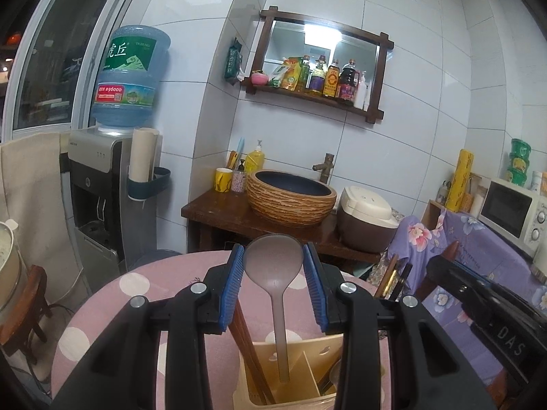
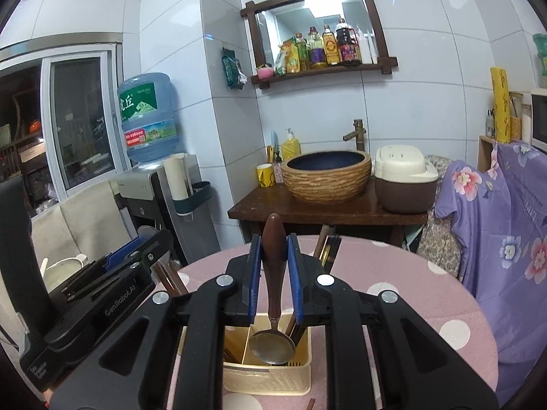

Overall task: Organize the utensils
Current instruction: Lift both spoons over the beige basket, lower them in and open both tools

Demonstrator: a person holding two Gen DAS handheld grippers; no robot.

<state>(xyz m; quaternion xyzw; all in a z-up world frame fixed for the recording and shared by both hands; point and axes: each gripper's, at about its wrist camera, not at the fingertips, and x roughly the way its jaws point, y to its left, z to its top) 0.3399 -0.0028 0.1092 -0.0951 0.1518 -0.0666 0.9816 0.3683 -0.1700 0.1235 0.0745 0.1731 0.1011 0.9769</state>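
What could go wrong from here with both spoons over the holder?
The left gripper pinches the grey spoon by its rounded bowl, so it might slip or twist. The right gripper lowers the wooden-handled spoon into the cream utensil holder among chopsticks; it could snag. Both grippers are close and might collide.

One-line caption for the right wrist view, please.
Right gripper holds a wooden-handled spoon bowl-down over the cream utensil holder on the dotted pink table.
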